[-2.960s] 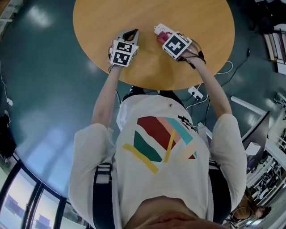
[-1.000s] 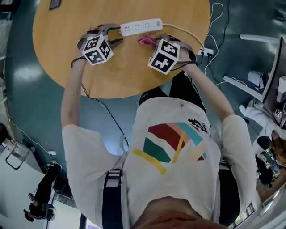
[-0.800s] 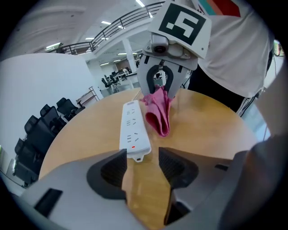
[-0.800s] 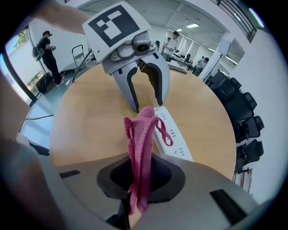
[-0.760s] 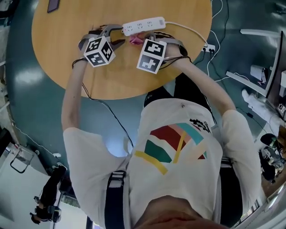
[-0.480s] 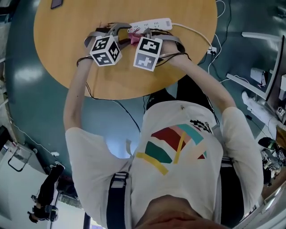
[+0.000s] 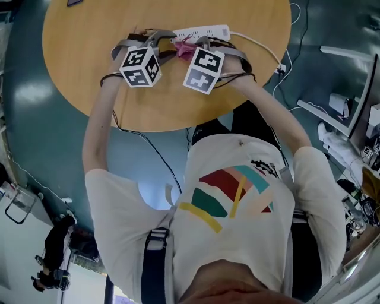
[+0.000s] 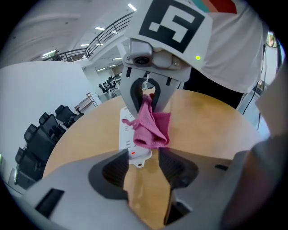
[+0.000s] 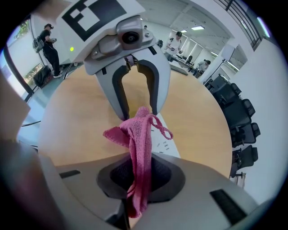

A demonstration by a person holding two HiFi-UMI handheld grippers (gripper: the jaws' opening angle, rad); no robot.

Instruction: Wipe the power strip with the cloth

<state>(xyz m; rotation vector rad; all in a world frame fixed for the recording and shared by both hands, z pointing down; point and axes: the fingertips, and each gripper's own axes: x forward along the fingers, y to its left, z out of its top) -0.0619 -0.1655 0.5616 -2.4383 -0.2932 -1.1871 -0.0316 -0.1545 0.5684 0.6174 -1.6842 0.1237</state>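
The power strip [image 7: 202,31] lies along the far edge of the round wooden table [image 7: 89,53]. Its white cable [image 7: 261,44] trails off the right side towards the floor. Both grippers crowd its left end, facing each other.

The right gripper [image 9: 140,161] has its jaws closed tight on the pink cloth [image 9: 138,132]. The bunched fabric hangs from the tips down onto the strip's end, covering the nearest sockets.

The left gripper [image 8: 143,155] has its jaws spread, with bare wood showing between them. The strip's end, which has a small red mark, sits just ahead of the tips (I can't tell whether one tip brushes it).

From above, the two marker cubes hide most of the jaws and part of the strip's near side.

A thin black cable [image 7: 139,145] hangs from the left wrist below the table edge. There is a small dark item [image 7: 74,2] at the table's far left rim. Around the room are black office chairs [image 9: 240,128] and a few people standing in the background [image 9: 49,42].
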